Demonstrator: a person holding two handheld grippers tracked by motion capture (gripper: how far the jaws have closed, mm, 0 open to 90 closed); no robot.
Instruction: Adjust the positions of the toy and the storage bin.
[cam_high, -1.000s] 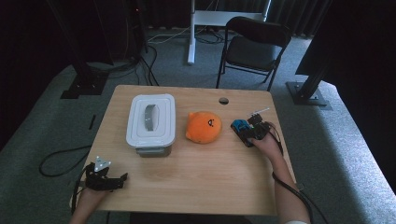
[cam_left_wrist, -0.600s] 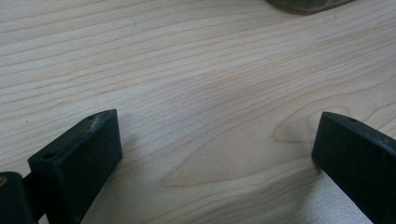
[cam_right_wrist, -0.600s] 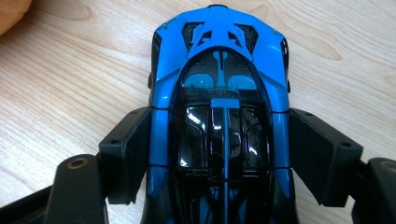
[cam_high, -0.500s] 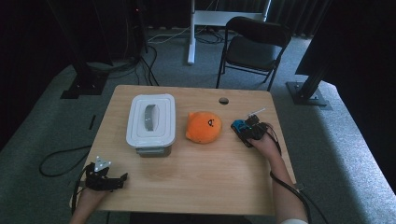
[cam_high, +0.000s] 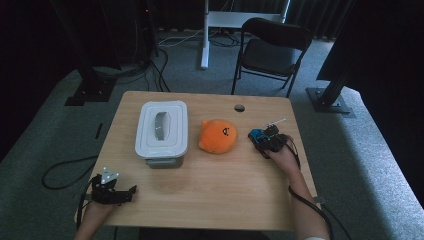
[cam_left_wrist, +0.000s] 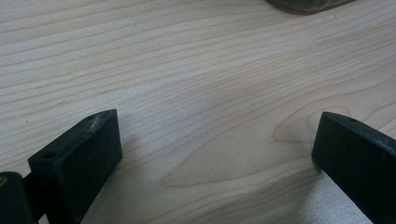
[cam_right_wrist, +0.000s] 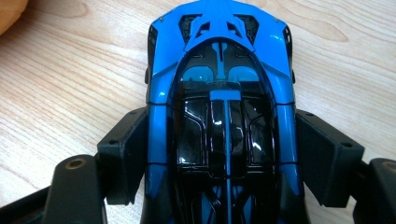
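A blue and black toy car (cam_right_wrist: 222, 116) stands on the wooden table (cam_high: 220, 190) near its right edge, also seen from above (cam_high: 257, 135). My right gripper (cam_right_wrist: 229, 154) has just been closing its jaws. The car is between them, and both pads press on its sides. A hand holds this gripper (cam_high: 265, 141) from the right. My left gripper (cam_high: 127, 192) rests at the front left corner of the table. Its jaws stand wide apart over bare wood (cam_left_wrist: 215, 149), holding nothing.
An orange plush toy (cam_high: 218, 135) lies just left of the car, and its edge shows in the right gripper view (cam_right_wrist: 9, 11). A white lidded box (cam_high: 161, 129) stands farther left. A cable hole (cam_high: 239, 107) sits near the far edge. A black chair (cam_high: 272, 47) stands beyond the table.
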